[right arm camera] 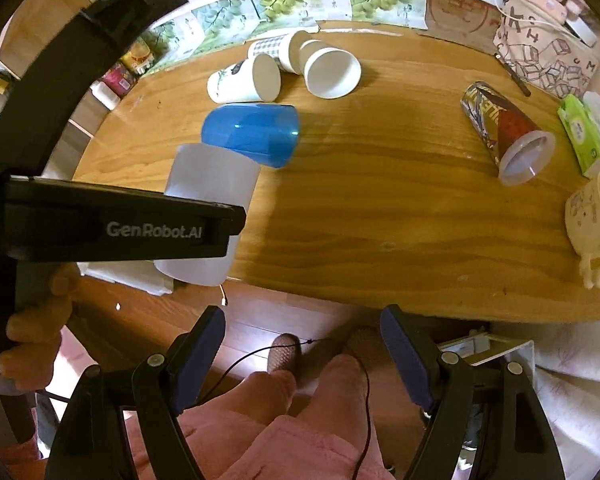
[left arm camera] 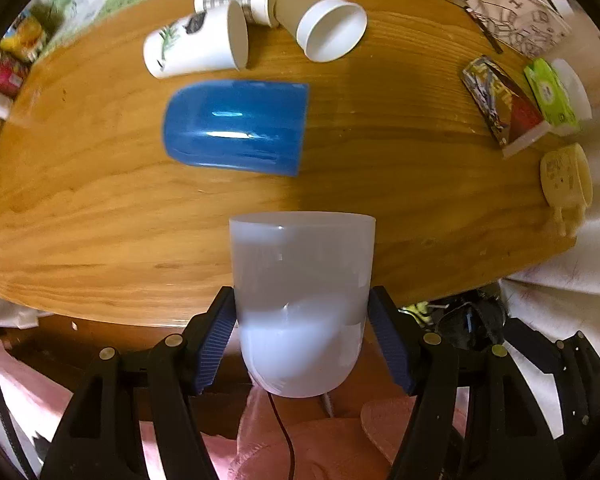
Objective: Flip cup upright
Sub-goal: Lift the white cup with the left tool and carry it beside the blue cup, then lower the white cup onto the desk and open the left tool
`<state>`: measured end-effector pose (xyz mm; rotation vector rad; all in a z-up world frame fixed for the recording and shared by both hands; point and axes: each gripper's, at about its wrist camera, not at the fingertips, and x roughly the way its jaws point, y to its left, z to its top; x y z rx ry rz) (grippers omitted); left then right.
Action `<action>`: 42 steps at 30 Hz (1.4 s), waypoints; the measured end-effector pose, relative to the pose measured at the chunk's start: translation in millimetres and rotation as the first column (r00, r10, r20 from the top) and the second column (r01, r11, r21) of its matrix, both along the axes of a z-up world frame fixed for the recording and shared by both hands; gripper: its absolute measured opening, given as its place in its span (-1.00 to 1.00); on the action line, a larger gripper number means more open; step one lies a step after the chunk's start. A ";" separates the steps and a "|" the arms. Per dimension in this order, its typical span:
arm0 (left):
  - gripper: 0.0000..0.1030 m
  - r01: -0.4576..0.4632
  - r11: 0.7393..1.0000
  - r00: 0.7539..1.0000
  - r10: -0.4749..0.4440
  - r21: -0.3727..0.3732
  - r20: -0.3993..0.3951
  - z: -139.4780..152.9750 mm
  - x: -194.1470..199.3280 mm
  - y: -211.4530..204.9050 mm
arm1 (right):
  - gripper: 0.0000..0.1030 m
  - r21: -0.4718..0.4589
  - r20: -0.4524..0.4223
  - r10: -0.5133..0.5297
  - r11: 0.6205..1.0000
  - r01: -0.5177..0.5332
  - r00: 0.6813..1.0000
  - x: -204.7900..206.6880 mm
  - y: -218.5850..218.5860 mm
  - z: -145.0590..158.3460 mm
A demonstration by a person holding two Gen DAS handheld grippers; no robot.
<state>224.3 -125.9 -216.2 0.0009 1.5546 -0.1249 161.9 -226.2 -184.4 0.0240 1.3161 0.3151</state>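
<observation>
Currently the left gripper (left arm camera: 302, 344) clamps the frosted white plastic cup (left arm camera: 302, 300) by its lower body, rim up, held off the near edge of the wooden table (left arm camera: 380, 208). Right gripper (right arm camera: 302, 360) hangs open and empty over the floor. Cup looks light, thin-walled and smooth, so likely slippery and a bit flexible: a mid-body pinch with moderate squeeze is safest, not the rim. Blue tumbler (left arm camera: 236, 128) and the paper cups (left arm camera: 256, 24) lie on their sides, apart from it.
</observation>
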 end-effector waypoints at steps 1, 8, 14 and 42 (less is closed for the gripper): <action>0.37 -0.007 1.000 1.000 0.007 0.000 -0.004 -2.9 1.5 -1.6 | 0.57 -0.002 -0.002 0.011 1.000 -0.011 1.000 3.1 -2.9 -0.7; 0.37 -0.076 0.997 0.996 0.075 -0.013 -0.045 -25.8 13.6 -9.6 | 0.57 0.050 -0.039 0.081 0.996 -0.079 0.996 32.8 -25.4 -15.4; 0.38 -0.114 0.993 0.991 0.113 -0.020 -0.068 -37.2 22.8 -13.2 | 0.57 0.105 -0.096 0.141 0.986 -0.130 0.985 51.7 -32.2 -32.7; 0.53 -0.137 0.989 0.988 0.133 -0.048 -0.072 -35.5 39.7 -6.1 | 0.57 0.159 -0.194 0.153 0.980 -0.122 0.969 90.8 -49.9 -62.9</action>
